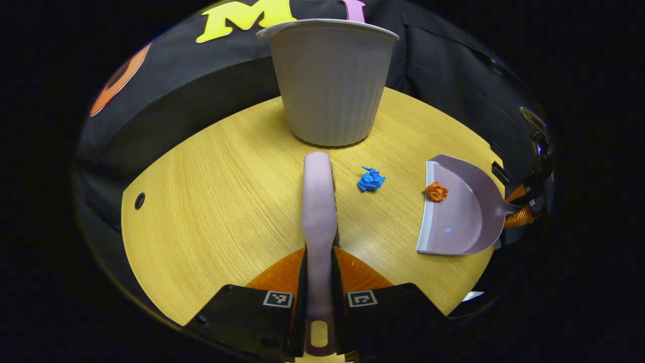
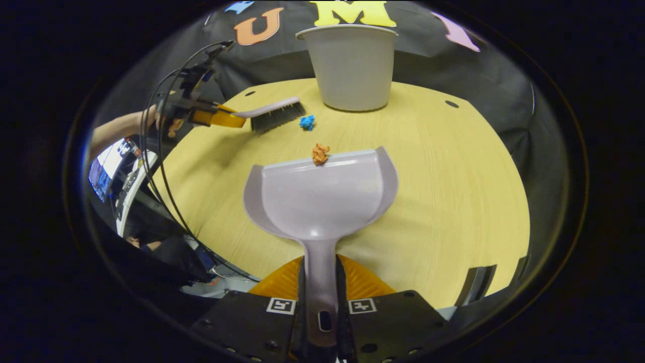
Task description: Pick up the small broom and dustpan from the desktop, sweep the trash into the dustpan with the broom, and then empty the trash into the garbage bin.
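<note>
The broom (image 1: pixel 318 212) is clamped in the left gripper (image 1: pixel 319 302), beside the blue scrap (image 1: pixel 371 179). The dustpan (image 2: pixel 320 194) is clamped by the right gripper (image 2: pixel 321 310); the orange scrap (image 2: pixel 320 153) is seen on its lip, before the bin (image 2: pixel 351 68).

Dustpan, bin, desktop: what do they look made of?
Dustpan: likely moulded plastic, smooth lilac-grey with a soft sheen. Bin: probably plastic too, matte grey, fine vertical ribs. Desktop: light wood-grain surface; laminate or veneer, can't tell which.

No readable text, labels or numbers.
</note>
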